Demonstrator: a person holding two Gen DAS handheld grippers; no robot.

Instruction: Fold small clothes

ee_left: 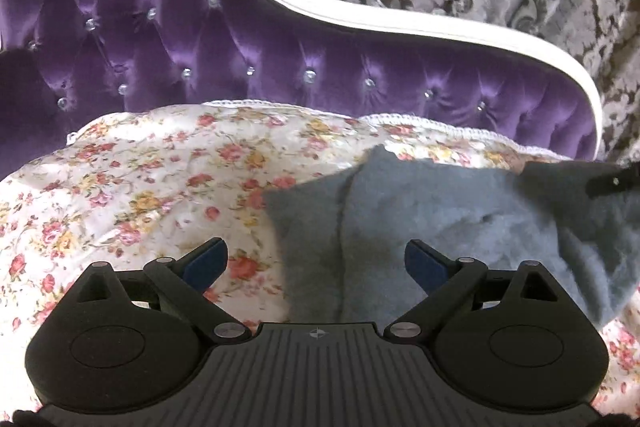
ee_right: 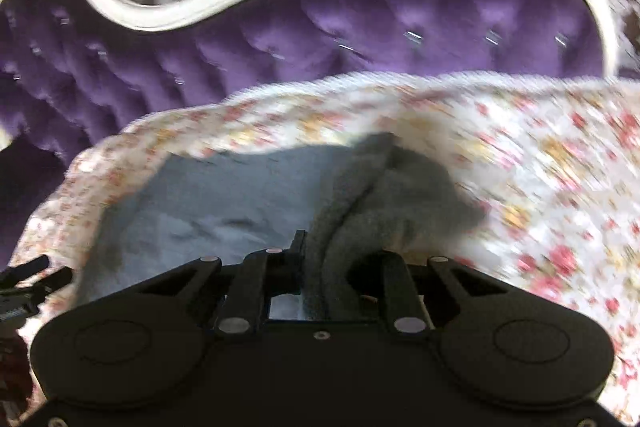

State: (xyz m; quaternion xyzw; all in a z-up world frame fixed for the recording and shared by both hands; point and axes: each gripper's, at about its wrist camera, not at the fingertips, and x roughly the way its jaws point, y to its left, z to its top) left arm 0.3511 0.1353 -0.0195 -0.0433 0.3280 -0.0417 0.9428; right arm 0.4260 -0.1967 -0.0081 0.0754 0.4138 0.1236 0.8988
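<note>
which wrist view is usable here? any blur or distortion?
Left wrist view: sharp; grey cloth, floral cover and open left gripper all crisp; fisheye bends the white sofa trim. Right wrist view: heavy motion blur smears the floral print and the purple tufted back; right gripper is sharper, shut on the cloth.

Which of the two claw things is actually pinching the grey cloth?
The right gripper: its fingers are closed on a raised fold of the grey cloth. The left gripper is spread wide open, gripping nothing.
</note>
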